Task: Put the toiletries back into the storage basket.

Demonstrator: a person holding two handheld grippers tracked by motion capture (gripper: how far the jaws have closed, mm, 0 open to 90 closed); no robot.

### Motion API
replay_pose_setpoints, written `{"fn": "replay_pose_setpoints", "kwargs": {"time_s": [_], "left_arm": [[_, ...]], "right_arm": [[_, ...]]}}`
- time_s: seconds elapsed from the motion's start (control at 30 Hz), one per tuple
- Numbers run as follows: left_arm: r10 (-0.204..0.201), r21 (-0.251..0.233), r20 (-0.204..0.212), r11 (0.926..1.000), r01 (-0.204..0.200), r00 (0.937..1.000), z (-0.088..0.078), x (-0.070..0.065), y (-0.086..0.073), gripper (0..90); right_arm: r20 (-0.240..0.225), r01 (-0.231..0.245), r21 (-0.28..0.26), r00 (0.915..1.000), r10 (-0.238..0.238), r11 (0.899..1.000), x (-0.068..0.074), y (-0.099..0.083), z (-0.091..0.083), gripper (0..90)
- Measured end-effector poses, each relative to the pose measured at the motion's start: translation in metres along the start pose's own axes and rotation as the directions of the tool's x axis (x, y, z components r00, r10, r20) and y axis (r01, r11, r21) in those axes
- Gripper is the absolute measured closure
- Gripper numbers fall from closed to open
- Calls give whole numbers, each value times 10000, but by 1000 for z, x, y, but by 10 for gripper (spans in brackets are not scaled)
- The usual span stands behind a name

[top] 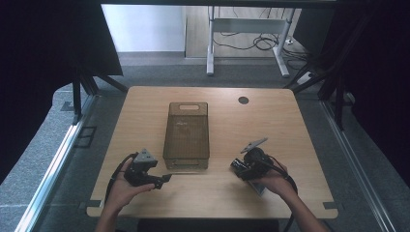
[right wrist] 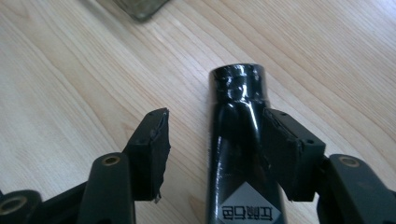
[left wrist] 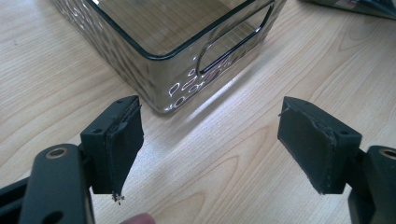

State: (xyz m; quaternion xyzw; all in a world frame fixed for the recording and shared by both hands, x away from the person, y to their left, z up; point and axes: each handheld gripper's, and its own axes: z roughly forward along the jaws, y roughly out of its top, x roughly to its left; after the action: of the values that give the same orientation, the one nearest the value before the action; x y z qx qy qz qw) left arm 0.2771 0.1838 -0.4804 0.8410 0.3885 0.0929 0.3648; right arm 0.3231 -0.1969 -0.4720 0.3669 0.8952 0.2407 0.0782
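High view: a person's two hands hold the left tongs [top: 162,180] and the right tongs [top: 238,166] near the front edge of the counter [top: 270,125]. A smoky, see-through bin [top: 187,135] stands between them, its long side running away from the person, and looks empty. A black tube lies under the right hand, beside the bin and apart from it.

Left gripper view: the left tongs [left wrist: 210,149] are spread wide with nothing between them, aimed at the near corner of the bin [left wrist: 154,51] with its handle slot. Judged from this, they are well placed to steady the bin, should it slide.

Right gripper view: the right tongs [right wrist: 215,154] are spread around the black tube [right wrist: 237,126], which lies flat on the counter, cap end pointing away. The tube sits against the right-hand pad, while a clear gap remains at the other; nothing is pinched. The step appears to be the grasp on the tube. To do it well, centre the tube between the pads, close on the body below the cap, and only then lift toward the bin.
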Motion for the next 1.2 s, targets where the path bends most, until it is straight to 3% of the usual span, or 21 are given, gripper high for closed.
{"fn": "replay_pose_setpoints", "kwargs": {"time_s": [0.2,0.3,0.47,0.9,1.2], "left_arm": [[-94,-93,-53,9999,93,9999,-3,2,-1,225],[-47,-121,-47,9999,46,10000,-4,2,0,225],[-34,-168,-14,9999,34,10000,-5,2,0,225],[-40,-120,-13,9999,40,10000,-4,2,0,225],[-16,-80,-27,10000,16,10000,-4,3,-1,225]], "right_arm": [[329,-209,266,9993,200,9994,-6,0,-3,367],[486,-332,729,9984,297,9968,-11,-1,0,343],[677,-329,1056,9974,259,9939,-12,-2,3,315],[588,-282,1746,9981,181,9842,-14,-6,22,319],[612,-44,2307,9981,-100,9730,-14,-2,34,377]]}}
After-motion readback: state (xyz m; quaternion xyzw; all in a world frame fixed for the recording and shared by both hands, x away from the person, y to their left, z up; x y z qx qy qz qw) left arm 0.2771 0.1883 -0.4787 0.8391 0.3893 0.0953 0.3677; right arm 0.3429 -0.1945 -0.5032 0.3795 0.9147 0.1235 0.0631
